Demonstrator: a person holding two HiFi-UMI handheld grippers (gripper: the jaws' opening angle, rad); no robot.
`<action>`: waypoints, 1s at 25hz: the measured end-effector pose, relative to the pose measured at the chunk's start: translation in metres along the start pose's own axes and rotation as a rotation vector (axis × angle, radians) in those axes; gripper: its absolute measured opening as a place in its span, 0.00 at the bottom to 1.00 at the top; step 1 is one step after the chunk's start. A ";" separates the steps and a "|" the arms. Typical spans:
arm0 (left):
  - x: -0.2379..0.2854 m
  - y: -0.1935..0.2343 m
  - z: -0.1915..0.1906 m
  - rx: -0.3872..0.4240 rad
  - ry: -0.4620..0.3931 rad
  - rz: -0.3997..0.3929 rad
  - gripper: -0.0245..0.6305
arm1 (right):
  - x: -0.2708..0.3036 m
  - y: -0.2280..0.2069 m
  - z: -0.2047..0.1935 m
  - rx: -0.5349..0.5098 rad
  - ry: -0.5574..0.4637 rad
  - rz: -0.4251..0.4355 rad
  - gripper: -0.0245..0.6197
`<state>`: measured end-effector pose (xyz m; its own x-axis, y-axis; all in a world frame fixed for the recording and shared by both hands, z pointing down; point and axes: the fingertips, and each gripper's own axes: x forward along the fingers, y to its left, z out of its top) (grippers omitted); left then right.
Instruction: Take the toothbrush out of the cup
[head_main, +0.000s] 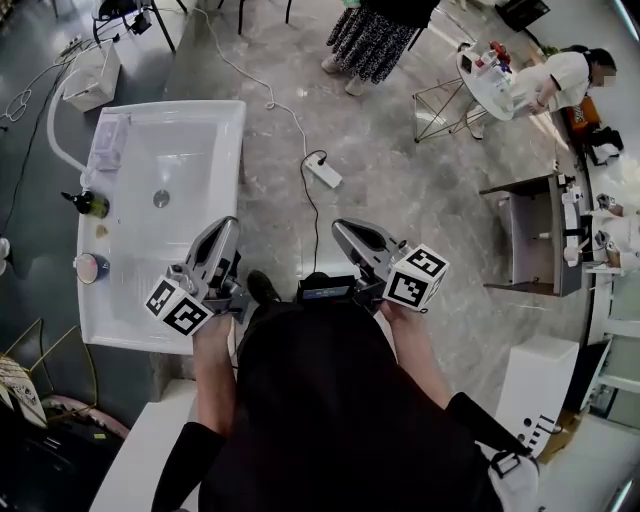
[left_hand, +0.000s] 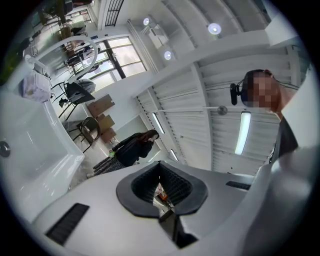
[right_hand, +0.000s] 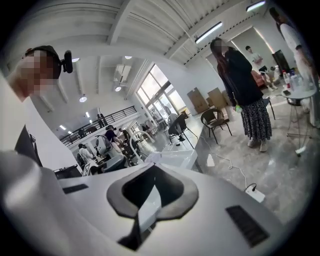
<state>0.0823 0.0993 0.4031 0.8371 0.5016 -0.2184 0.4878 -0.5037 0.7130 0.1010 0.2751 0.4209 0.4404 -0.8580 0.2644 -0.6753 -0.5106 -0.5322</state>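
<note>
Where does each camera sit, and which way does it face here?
Head view: on the person's head, steeply down at floor and sink; shows forearms, torso, left gripper, right gripper.
Left gripper view: on the left gripper, along its shut jaws, tilted up at the ceiling; wearer's head at right.
Right gripper view: on the right gripper, along its shut jaws, across the room; wearer's head at left.
Shared: the bystander in a patterned skirt shows in all three.

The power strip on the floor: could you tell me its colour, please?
White; the power strip shows best in the head view.
</note>
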 end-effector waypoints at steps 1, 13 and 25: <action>-0.003 0.003 0.006 0.003 -0.009 0.010 0.05 | 0.008 0.003 0.002 -0.006 0.013 0.014 0.05; -0.048 0.064 0.063 0.103 -0.248 0.315 0.05 | 0.155 0.000 0.017 -0.059 0.210 0.355 0.05; -0.010 0.084 0.088 0.190 -0.416 0.623 0.05 | 0.264 -0.014 0.057 -0.081 0.400 0.754 0.05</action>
<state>0.1370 -0.0098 0.4065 0.9769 -0.2006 -0.0737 -0.1010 -0.7372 0.6680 0.2604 0.0587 0.4518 -0.3752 -0.9171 0.1351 -0.7505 0.2149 -0.6250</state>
